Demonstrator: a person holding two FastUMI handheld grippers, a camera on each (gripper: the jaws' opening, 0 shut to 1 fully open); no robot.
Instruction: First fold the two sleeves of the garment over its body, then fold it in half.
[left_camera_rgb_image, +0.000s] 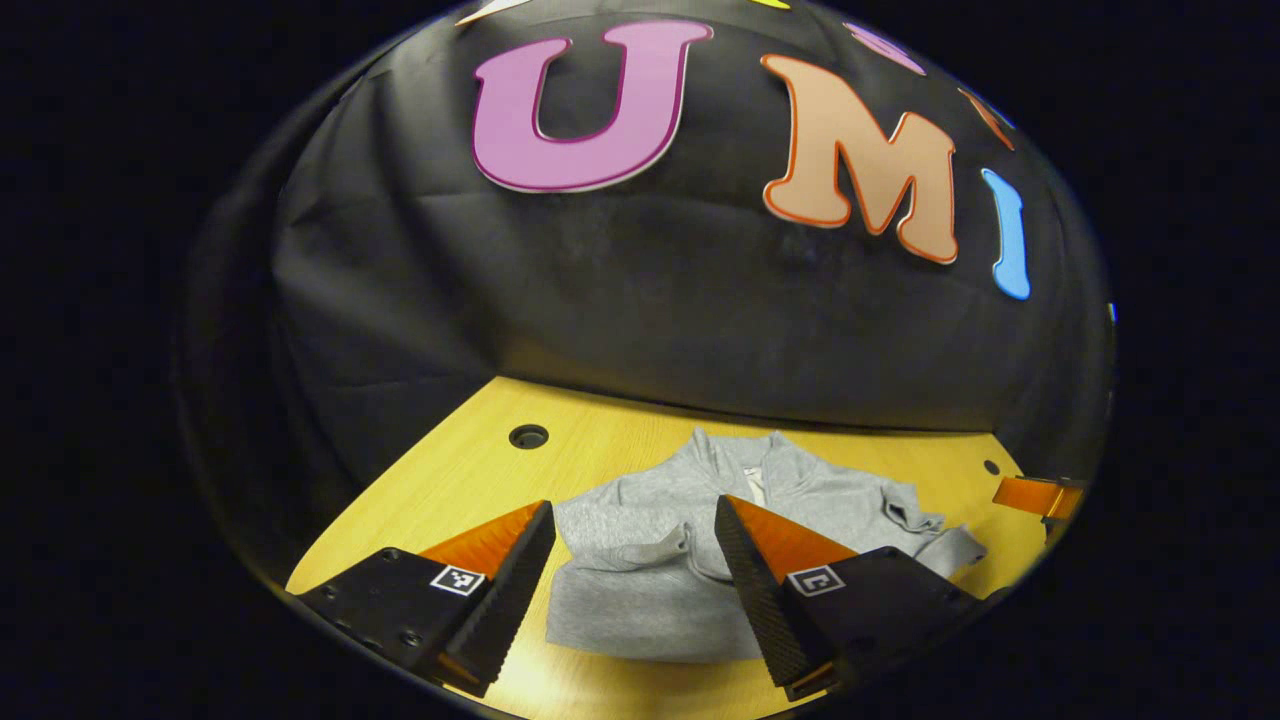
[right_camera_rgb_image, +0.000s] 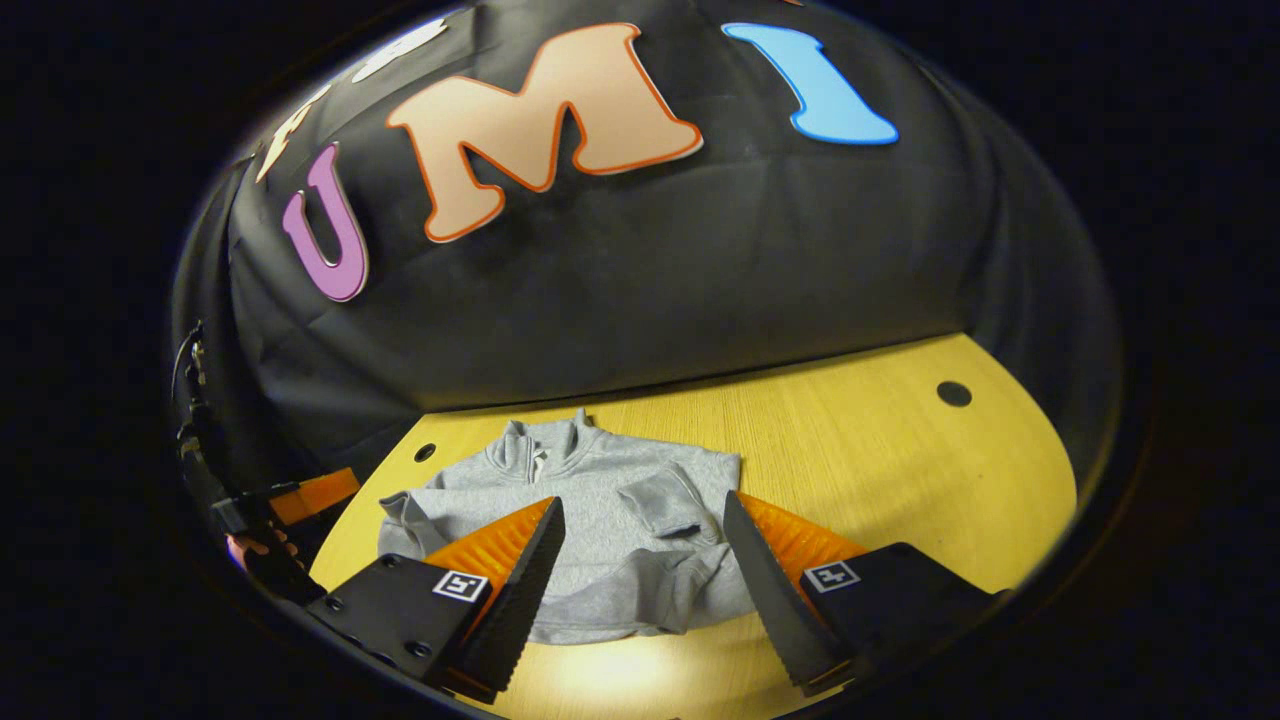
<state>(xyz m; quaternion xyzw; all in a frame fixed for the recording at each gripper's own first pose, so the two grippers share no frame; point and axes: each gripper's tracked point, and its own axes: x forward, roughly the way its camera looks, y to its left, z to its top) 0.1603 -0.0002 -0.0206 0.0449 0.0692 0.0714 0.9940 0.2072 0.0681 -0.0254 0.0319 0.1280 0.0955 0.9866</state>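
The grey garment (left_camera_rgb_image: 700, 560) lies flat on the yellow table (left_camera_rgb_image: 450, 480), collar towards the black booth wall and hem towards the near edge. In the right gripper view one sleeve (right_camera_rgb_image: 665, 505) is already folded in over the body, its cuff resting on the chest. The other sleeve (left_camera_rgb_image: 925, 525) lies bunched and crumpled beside the body in the left gripper view, so by my reading it still needs a proper fold before the halving.

The left gripper (left_camera_rgb_image: 635, 580) hovers above the hem with its jaws wide apart and nothing between them. The right gripper (right_camera_rgb_image: 640, 580) hangs likewise over the near part of the garment, spread wide and empty. In the right gripper view, the other gripper (right_camera_rgb_image: 300, 495) shows at the table's left edge, with a bit of a hand (right_camera_rgb_image: 255, 548) below it.

To do this step well, one gripper should probably pinch the bunched sleeve near its cuff, taking a single layer, lift it just enough to shake out the wrinkles, then lay it across the chest beside the first. Grabbing the body cloth underneath would likely drag the whole garment askew
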